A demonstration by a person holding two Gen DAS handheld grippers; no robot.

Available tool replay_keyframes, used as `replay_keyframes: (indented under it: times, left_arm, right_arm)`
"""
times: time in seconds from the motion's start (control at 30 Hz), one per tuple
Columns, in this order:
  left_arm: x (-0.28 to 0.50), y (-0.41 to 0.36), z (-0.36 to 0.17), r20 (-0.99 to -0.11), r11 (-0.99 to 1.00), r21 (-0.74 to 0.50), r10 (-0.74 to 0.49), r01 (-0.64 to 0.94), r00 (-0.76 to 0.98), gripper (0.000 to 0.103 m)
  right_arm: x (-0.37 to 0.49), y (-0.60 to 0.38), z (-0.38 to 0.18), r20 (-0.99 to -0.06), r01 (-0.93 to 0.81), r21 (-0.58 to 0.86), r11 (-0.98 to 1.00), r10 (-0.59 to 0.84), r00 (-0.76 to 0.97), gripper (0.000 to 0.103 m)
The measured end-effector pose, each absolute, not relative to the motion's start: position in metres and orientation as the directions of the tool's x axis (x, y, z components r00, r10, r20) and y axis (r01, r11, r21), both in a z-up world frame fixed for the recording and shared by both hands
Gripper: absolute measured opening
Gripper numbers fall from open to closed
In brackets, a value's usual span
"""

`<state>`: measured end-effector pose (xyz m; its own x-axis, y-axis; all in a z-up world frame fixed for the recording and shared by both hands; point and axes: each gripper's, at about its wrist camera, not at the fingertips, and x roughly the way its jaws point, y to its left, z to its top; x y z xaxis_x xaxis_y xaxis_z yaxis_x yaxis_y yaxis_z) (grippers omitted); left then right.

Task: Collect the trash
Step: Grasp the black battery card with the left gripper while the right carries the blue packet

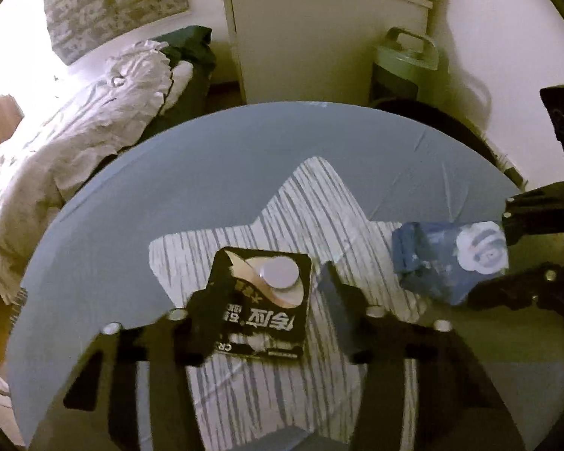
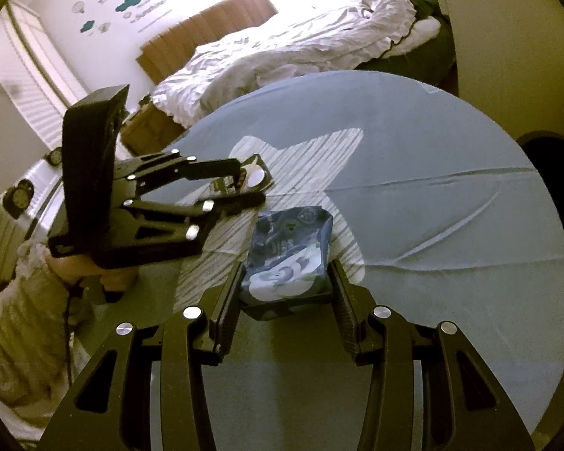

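Note:
A black battery card (image 1: 270, 300) with a silver coin cell lies on a striped star-shaped mat (image 1: 312, 203) on the round blue table (image 1: 131, 203). My left gripper (image 1: 274, 282) is open with its fingers on either side of the card; it also shows in the right wrist view (image 2: 250, 184). A crumpled blue tissue packet (image 2: 289, 259) lies at the mat's right edge. My right gripper (image 2: 287, 274) has its fingers on either side of the packet, touching it; it also shows in the left wrist view (image 1: 504, 259).
A bed with a white quilt (image 1: 75, 139) is beyond the table's left. A white cabinet (image 1: 319, 37) and a green bin (image 1: 406, 64) stand behind the table. A white suitcase (image 2: 7, 221) is at the left.

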<state>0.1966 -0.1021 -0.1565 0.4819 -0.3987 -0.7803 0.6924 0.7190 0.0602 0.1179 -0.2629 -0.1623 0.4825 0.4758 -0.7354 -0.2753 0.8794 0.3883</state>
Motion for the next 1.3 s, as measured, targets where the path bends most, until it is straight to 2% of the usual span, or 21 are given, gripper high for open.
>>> replay_keyframes:
  times: [0.2, 0.33, 0.4, 0.43, 0.47, 0.5, 0.6, 0.73, 0.8, 0.83, 1.1, 1.3]
  left_arm:
    - [0.193, -0.101, -0.154, -0.781, 0.724, 0.03, -0.413, 0.689, 0.468, 0.024]
    - [0.196, -0.093, -0.154, -0.782, 0.761, 0.051, -0.373, 0.647, 0.5, 0.029]
    - [0.197, -0.091, -0.154, -0.782, 0.77, 0.063, -0.358, 0.635, 0.511, 0.047]
    - [0.197, -0.092, -0.154, -0.782, 0.776, 0.09, -0.334, 0.625, 0.527, 0.066]
    - [0.197, -0.093, -0.155, -0.781, 0.773, 0.106, -0.324, 0.625, 0.533, 0.077]
    - [0.196, -0.095, -0.156, -0.778, 0.769, 0.122, -0.319, 0.628, 0.542, 0.078]
    - [0.201, -0.098, -0.157, -0.777, 0.761, 0.122, -0.326, 0.637, 0.539, 0.079]
    - [0.223, -0.093, -0.159, -0.795, 0.778, 0.027, -0.364, 0.628, 0.486, 0.077]
    - [0.225, -0.092, -0.158, -0.792, 0.776, 0.026, -0.369, 0.63, 0.487, 0.067]
    - [0.224, -0.093, -0.158, -0.788, 0.764, 0.026, -0.381, 0.644, 0.483, 0.059]
    - [0.208, -0.088, -0.155, -0.775, 0.764, -0.004, -0.411, 0.646, 0.481, 0.059]
    - [0.196, -0.096, -0.134, -0.731, 0.756, -0.051, -0.474, 0.653, 0.491, 0.059]
  right_arm:
    - [0.115, -0.267, -0.16, -0.72, -0.273, 0.398, 0.876, 0.483, 0.498, 0.045]
    - [0.115, -0.272, -0.16, -0.715, -0.269, 0.41, 0.872, 0.49, 0.499, 0.045]
    - [0.114, -0.272, -0.16, -0.714, -0.27, 0.411, 0.871, 0.492, 0.499, 0.045]
    - [0.114, -0.271, -0.16, -0.714, -0.271, 0.41, 0.871, 0.492, 0.498, 0.045]
    - [0.113, -0.271, -0.161, -0.714, -0.272, 0.409, 0.871, 0.491, 0.498, 0.045]
    - [0.113, -0.271, -0.161, -0.715, -0.273, 0.408, 0.871, 0.491, 0.497, 0.045]
    - [0.111, -0.271, -0.161, -0.716, -0.276, 0.406, 0.871, 0.491, 0.496, 0.045]
    - [0.111, -0.272, -0.161, -0.714, -0.271, 0.413, 0.869, 0.494, 0.496, 0.045]
    - [0.11, -0.272, -0.161, -0.713, -0.271, 0.414, 0.869, 0.495, 0.496, 0.045]
    - [0.11, -0.271, -0.161, -0.713, -0.27, 0.415, 0.869, 0.495, 0.497, 0.045]
    - [0.108, -0.274, -0.16, -0.702, -0.263, 0.426, 0.866, 0.5, 0.507, 0.045]
    - [0.109, -0.285, -0.154, -0.678, -0.244, 0.435, 0.867, 0.494, 0.545, 0.045]
